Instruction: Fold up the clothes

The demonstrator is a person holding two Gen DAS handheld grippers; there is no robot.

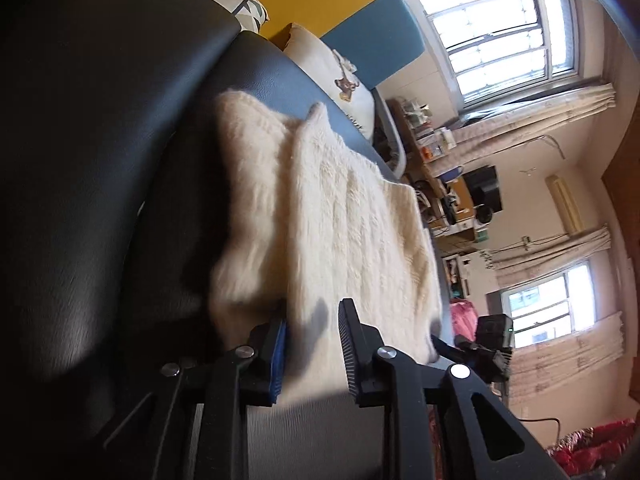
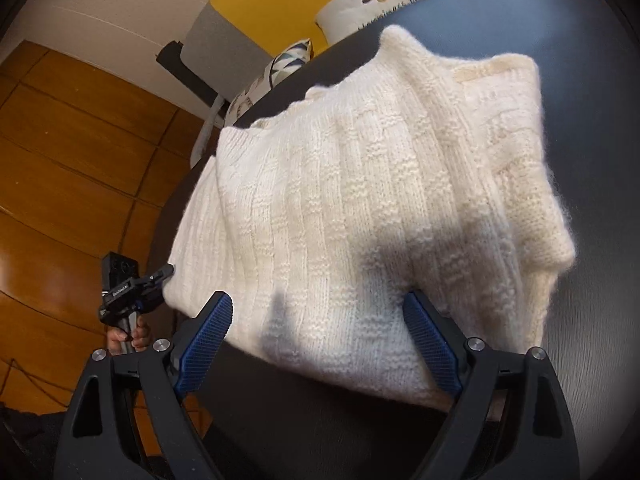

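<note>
While your left claw (image 1: 312, 344) looks along the dark worktop (image 1: 120, 160), the cream knitted sweater (image 1: 332, 216) lies folded on that surface, its near edge running in between the two fingers. The jaws stand only partly apart with the knit between them, and you cannot tell from this view whether the pads press on it. Beyond the sweater a pale printed cushion (image 1: 340, 76) rests at the far edge of the worktop, and your right claw's black body (image 1: 486, 344) shows just past the sweater's right side.

From the right wrist, your right claw (image 2: 318, 340) has its blue pads (image 2: 208, 340) spread wide, one on each side of the sweater's (image 2: 360, 200) near edge, and neither visibly grips the fabric. The sweater sits in a thick folded stack on the worktop (image 2: 600, 120). At the left, your hand (image 2: 128, 338) holds the left claw (image 2: 136, 288) at the sweater's corner, over the wooden floor (image 2: 60, 160).
</note>
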